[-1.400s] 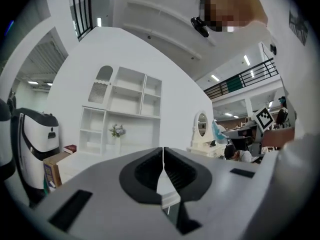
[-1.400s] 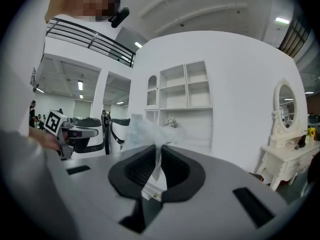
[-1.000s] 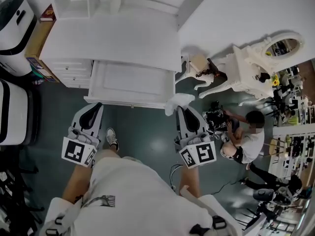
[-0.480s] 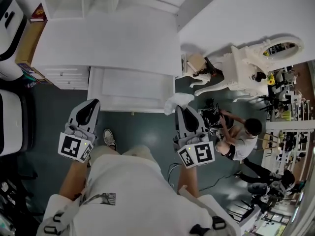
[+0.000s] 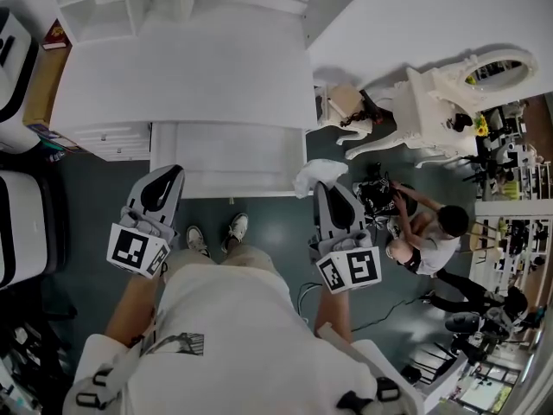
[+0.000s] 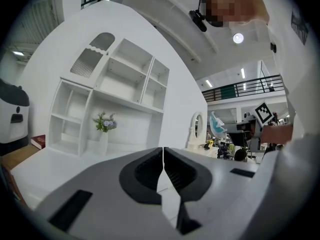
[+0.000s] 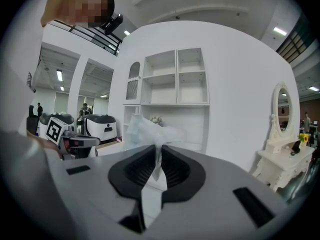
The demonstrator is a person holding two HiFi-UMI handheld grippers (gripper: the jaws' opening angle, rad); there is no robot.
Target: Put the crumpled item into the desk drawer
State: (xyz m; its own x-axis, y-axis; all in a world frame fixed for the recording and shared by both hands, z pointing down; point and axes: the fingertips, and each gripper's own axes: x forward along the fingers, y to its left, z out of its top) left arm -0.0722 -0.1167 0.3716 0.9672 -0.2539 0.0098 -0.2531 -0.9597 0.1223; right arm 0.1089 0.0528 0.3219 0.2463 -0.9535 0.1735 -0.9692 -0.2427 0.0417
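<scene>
A crumpled white tissue (image 5: pixel 317 176) (image 7: pixel 150 132) sticks out of my right gripper (image 5: pixel 327 188) (image 7: pixel 159 149), whose jaws are shut on it just off the open drawer's right front corner. The white desk drawer (image 5: pixel 228 157) stands pulled out under the white desk top (image 5: pixel 181 76). My left gripper (image 5: pixel 169 173) (image 6: pixel 163 154) hangs at the drawer's left front corner, jaws shut with nothing between them. In the left gripper view the tissue (image 6: pixel 216 124) shows far off to the right.
A white shelf unit (image 6: pixel 115 99) with a vase of flowers (image 6: pixel 103 129) stands at the back of the desk. A white dressing table with an oval mirror (image 5: pixel 458 102) stands to the right. A person (image 5: pixel 428 232) crouches on the floor beside it. White machines (image 5: pixel 22 223) stand left.
Both grippers have drifted across the floor before the drawer, the left one moving up to the drawer's left front corner. The right gripper keeps its hold on the tissue. The person's feet now show.
</scene>
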